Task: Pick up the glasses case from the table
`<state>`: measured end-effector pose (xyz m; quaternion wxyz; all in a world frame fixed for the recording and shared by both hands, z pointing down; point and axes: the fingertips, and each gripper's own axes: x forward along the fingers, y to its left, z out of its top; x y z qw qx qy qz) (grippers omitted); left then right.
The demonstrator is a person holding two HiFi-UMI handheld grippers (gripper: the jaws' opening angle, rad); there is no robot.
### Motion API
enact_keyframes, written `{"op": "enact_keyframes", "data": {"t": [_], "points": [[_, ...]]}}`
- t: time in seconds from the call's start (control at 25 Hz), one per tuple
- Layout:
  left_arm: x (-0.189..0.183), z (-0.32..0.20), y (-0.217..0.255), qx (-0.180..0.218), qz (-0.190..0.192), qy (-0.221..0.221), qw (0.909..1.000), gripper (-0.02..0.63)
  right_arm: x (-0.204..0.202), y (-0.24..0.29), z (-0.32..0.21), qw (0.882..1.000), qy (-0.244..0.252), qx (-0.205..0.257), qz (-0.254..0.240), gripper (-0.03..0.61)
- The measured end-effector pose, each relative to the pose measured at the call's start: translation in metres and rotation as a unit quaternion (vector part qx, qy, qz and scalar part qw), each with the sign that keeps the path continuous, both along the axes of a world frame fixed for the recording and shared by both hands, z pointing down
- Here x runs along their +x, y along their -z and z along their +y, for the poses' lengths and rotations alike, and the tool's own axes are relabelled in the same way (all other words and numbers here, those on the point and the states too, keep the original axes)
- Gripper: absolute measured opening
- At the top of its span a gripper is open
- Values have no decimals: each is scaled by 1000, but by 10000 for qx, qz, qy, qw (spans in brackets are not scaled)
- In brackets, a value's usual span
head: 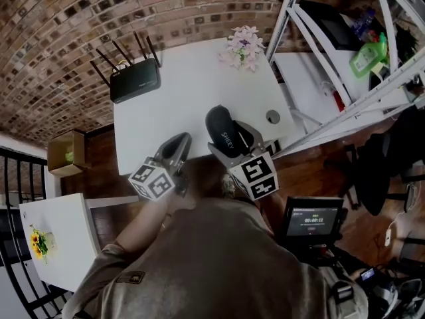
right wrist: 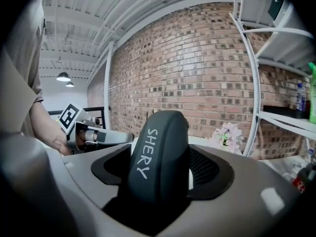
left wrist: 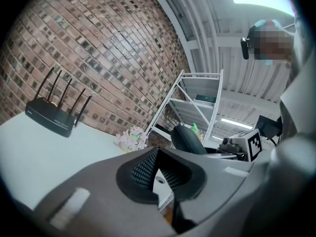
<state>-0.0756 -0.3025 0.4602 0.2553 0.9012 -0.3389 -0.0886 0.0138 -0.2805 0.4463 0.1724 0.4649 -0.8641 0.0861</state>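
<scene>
Right gripper [head: 234, 145], fingers pinching the case [head: 222, 131] across its width, long axis upright along the fingers, a grip that probably keeps it from swinging. The case is judged lifted clear of the worktop [head: 192, 92], over its 5 o'clock corner. Left gripper [head: 178, 146], at the 6 o'clock edge, fingers pressed together on nothing, apparently idle. Router [head: 135, 80] at 10 o'clock, flowers [head: 243, 45] at 1 o'clock. The case's lower end is hidden between the fingers, and any gap beneath it cannot be seen.

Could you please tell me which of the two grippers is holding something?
The right gripper: its jaws clamp the dark oval glasses case lettered SHERY, while the left gripper is shut on nothing.
</scene>
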Motion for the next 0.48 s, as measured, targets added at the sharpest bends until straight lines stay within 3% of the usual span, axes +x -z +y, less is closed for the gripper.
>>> {"op": "enact_keyframes", "data": {"t": [0.48], "points": [[21,-16,-3,-29,-18,-183,9998,2,22,-4,-13,9998,-200,0,26,371]]}}
